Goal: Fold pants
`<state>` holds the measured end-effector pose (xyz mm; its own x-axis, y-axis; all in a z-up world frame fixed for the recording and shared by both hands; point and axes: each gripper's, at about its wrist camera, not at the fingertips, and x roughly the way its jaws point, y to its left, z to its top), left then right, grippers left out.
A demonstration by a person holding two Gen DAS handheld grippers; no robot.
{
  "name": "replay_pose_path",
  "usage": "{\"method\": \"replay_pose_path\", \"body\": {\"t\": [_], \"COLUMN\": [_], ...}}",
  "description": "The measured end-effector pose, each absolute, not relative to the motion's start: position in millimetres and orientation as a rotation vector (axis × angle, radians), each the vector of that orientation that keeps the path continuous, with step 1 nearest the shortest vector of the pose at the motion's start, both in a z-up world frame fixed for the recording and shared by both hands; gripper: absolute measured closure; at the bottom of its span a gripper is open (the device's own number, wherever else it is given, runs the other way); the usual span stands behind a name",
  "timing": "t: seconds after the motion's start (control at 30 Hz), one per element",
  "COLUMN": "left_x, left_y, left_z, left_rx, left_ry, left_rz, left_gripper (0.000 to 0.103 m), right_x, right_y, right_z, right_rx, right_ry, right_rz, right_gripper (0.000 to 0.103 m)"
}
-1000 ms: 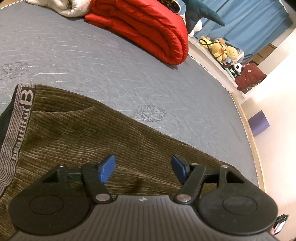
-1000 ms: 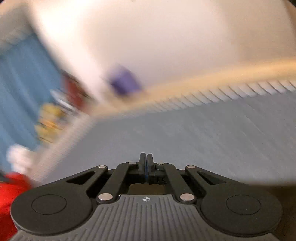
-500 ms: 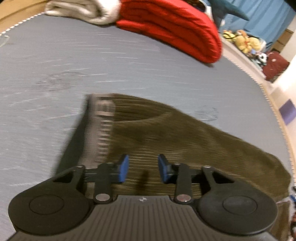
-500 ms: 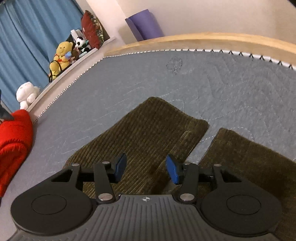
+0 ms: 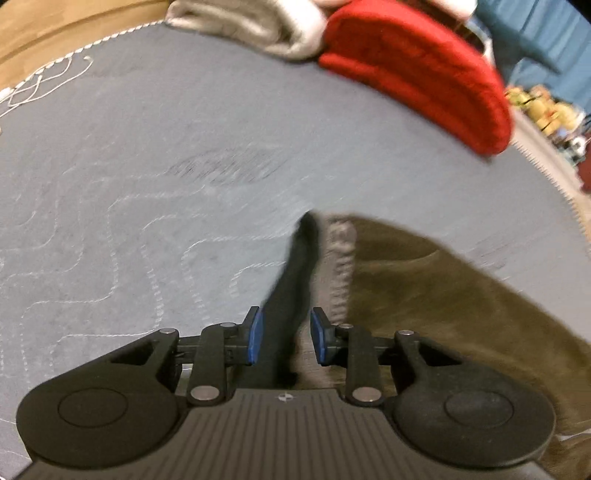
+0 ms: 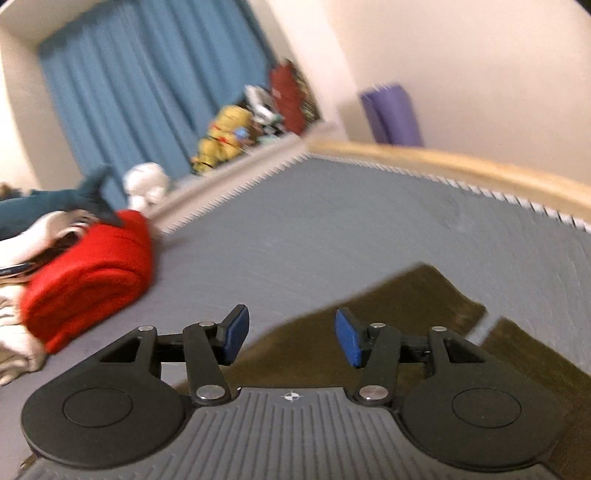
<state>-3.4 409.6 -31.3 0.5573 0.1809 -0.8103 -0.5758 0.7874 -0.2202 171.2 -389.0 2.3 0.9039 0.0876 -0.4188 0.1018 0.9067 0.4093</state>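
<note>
The brown corduroy pants (image 5: 443,295) are being shown lying flat on the grey bed (image 5: 147,166), with their grey waistband (image 5: 340,266) pointing towards the head edge where a red blanket (image 5: 424,70) and a pale blanket (image 5: 258,26) are piled. The left tongs (image 5: 282,339) are being held spread, straddling the dark inner edge of the waistband without yet pinching it. The right tongs (image 6: 288,338) are also being held spread, low over the long side edge of the pants (image 6: 388,314), with the leg ends lying towards the wooden foot edge (image 6: 443,162). By appearance, the grasping step before the first fold is being set up. For the next move, the waistband would need to be pinched by the left tongs and a cloth edge by the right, so one leg can be carried over the other.
</note>
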Motion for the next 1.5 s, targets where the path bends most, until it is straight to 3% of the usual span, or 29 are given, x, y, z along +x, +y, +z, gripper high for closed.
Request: {"method": "replay_pose_path", "body": {"t": [0.13,0.23,0.33,0.53,0.67,1.07,1.1,1.17,1.23,1.3,1.5], "left_x": [-5,-5,0,2,9,42,45,51,56,59,70], "left_y": [397,384,362,344,347,343,341,337,335,333,321], "left_z": [-12,0,6,0,-11,-28,-29,-30,-32,-32,-30], "left_rx": [-0.526,-0.495,-0.424,-0.31,-0.295,-0.337,-0.338,-0.352,-0.38,-0.4,-0.417], "left_ry": [0.822,0.78,0.734,0.685,0.718,0.778,0.781,0.786,0.792,0.792,0.791], "left_rz": [0.391,0.344,0.315,0.287,0.304,0.302,0.3,0.295,0.297,0.299,0.292], "left_gripper": [0.066,0.051,0.045,0.04,0.039,0.039,0.042,0.058,0.081,0.089,0.089], "right_x": [136,112,96,86,99,133,134,133,131,129,128], "right_y": [-351,-330,-314,-303,-297,-300,-299,-297,-297,-298,-305], "right_z": [38,57,68,65,31,10,10,11,13,15,15], "right_rx": [0.373,0.345,0.31,0.276,0.212,0.263,0.255,0.233,0.222,0.227,0.24], "right_ry": [0.373,0.357,0.375,0.364,0.433,0.52,0.523,0.514,0.503,0.499,0.505], "right_rz": [0.057,0.113,0.146,0.188,0.17,0.231,0.238,0.24,0.241,0.243,0.236], "right_gripper": [0.032,0.028,0.023,0.016,0.016,0.016,0.016,0.016,0.015,0.015,0.015]}}
